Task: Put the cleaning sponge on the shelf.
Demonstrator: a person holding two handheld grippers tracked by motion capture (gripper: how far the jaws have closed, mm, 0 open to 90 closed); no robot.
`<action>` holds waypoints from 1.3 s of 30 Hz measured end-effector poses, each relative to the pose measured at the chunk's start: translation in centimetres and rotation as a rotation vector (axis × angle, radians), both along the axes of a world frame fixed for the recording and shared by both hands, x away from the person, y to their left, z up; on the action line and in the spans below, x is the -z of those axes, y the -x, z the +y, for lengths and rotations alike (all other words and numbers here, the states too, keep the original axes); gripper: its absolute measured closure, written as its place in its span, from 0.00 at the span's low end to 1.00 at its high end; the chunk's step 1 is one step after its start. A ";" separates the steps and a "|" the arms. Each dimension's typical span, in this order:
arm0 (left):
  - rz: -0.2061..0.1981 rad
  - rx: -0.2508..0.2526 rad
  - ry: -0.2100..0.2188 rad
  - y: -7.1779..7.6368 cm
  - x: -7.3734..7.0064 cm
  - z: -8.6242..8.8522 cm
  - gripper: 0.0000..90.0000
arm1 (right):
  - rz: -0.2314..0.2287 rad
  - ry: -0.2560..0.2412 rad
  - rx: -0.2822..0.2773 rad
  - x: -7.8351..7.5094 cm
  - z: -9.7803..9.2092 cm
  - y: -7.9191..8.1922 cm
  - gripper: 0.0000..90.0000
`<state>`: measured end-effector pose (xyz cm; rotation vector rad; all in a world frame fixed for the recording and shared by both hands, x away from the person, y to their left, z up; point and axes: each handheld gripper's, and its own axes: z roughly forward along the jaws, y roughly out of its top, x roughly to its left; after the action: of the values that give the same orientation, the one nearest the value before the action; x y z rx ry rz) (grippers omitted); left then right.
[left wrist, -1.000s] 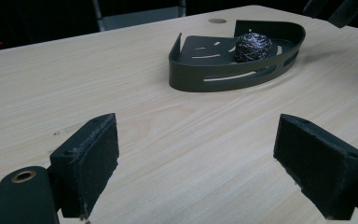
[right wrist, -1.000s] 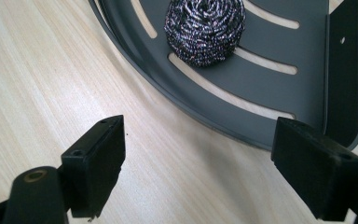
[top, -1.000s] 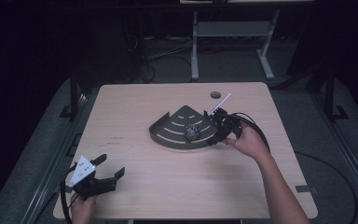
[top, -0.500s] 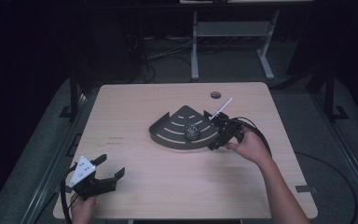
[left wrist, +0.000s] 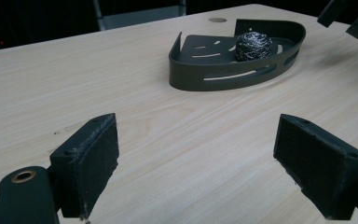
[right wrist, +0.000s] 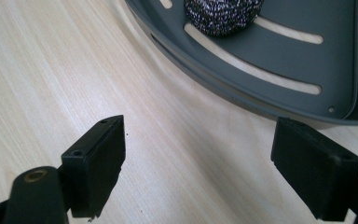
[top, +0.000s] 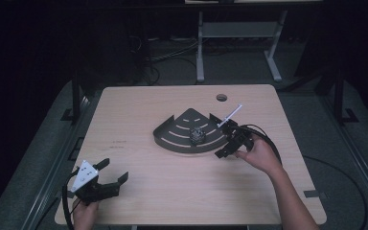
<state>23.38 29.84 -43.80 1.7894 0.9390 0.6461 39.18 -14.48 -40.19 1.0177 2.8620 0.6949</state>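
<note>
Your right claw (top: 226, 139) sits with its jaws spread wide and empty just off the right end of the dark fan-shaped tray (top: 172, 139), which lies near the middle of the table (top: 139, 105); the right gripper view shows bare wood between the jaws and the tray's curved rim (right wrist: 242, 100) just beyond them. Inside the tray rests a single dark metal scouring ball (top: 197, 135), sitting on the slotted floor toward the tray's right side, apart from the claw. Your left claw (top: 109, 175) is also wide and empty, at the near left corner of the table, well away from the tray.
</note>
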 end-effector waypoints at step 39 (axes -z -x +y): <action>0.013 0.007 0.001 -0.1 0.0 0.1 0.15 | 0.015 -0.004 0.018 2.4 -3.3 3.5 0.19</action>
<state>23.45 29.89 -43.79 1.7972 0.9411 0.6295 35.71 -17.80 -42.59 1.0527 2.8611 0.6957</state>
